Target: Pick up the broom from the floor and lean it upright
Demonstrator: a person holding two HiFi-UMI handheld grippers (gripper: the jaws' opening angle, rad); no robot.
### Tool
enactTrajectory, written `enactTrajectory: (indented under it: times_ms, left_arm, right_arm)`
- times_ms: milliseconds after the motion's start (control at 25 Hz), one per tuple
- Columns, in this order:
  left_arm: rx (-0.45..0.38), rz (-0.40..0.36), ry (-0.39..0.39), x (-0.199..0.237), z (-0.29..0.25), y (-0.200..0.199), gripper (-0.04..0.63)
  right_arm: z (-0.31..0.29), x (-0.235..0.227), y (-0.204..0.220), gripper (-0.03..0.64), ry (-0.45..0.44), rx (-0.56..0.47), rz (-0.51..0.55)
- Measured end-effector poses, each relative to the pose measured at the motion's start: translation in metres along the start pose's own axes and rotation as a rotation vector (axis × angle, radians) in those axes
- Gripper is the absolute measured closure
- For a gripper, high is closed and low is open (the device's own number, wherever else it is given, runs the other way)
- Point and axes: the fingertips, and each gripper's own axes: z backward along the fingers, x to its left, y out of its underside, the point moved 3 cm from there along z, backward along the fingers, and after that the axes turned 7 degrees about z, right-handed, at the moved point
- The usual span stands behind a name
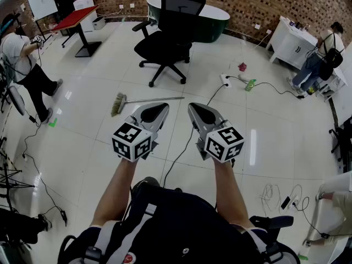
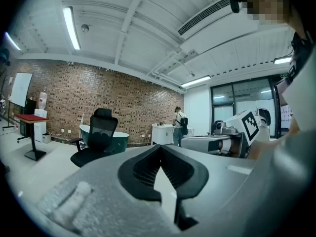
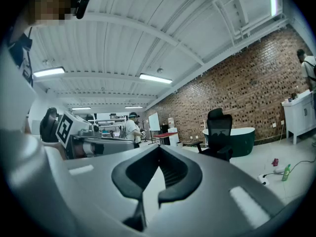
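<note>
The broom (image 1: 144,100) lies flat on the white tiled floor in the head view, its bristle head (image 1: 117,104) to the left and its thin handle running right. Both grippers are held level side by side, above the floor and nearer to me than the broom. My left gripper (image 1: 155,112) is shut with nothing in it, just short of the handle. My right gripper (image 1: 198,113) is shut and empty too, a little to the right of the handle's end. Neither gripper view shows the broom; the left gripper (image 2: 160,149) and right gripper (image 3: 159,149) each look out over the room.
A black office chair (image 1: 168,34) stands just beyond the broom, with a dark green tub (image 1: 217,18) behind it. A power strip (image 1: 224,80) and its cable, a green bottle (image 1: 250,84) and a small red item (image 1: 242,66) lie at the right. People stand at the left (image 1: 25,65) and far right (image 1: 319,59).
</note>
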Motion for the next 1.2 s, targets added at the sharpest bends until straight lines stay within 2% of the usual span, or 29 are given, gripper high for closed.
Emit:
enactTrajectory:
  times_ms: [280, 480, 720, 880, 1040, 1200]
  left_arm:
    - [0.007, -0.001, -0.012, 0.04, -0.019, -0.007, 0.595]
    - [0.032, 0.008, 0.001, 0.092, -0.035, -0.004, 0.595]
    - [0.046, 0.041, 0.06, 0.176, -0.051, -0.016, 0.595]
    - [0.073, 0.066, 0.126, 0.223, -0.071, -0.021, 0.595]
    - [0.11, 0.07, 0.188, 0.259, -0.096, -0.02, 0.595]
    - [0.144, 0.074, 0.222, 0.281, -0.119, -0.012, 0.595]
  right_arm:
    - [-0.029, -0.025, 0.009, 0.614, 0.02, 0.028, -0.025]
    - [-0.077, -0.04, 0.018, 0.614, 0.046, 0.058, -0.042]
    - [-0.152, -0.051, 0.017, 0.614, 0.1, 0.116, -0.036]
    - [-0.191, -0.068, 0.012, 0.614, 0.176, 0.144, -0.051]
    - [-0.22, -0.088, 0.011, 0.614, 0.251, 0.14, -0.062]
    - [-0.237, -0.104, 0.023, 0.614, 0.291, 0.151, -0.085]
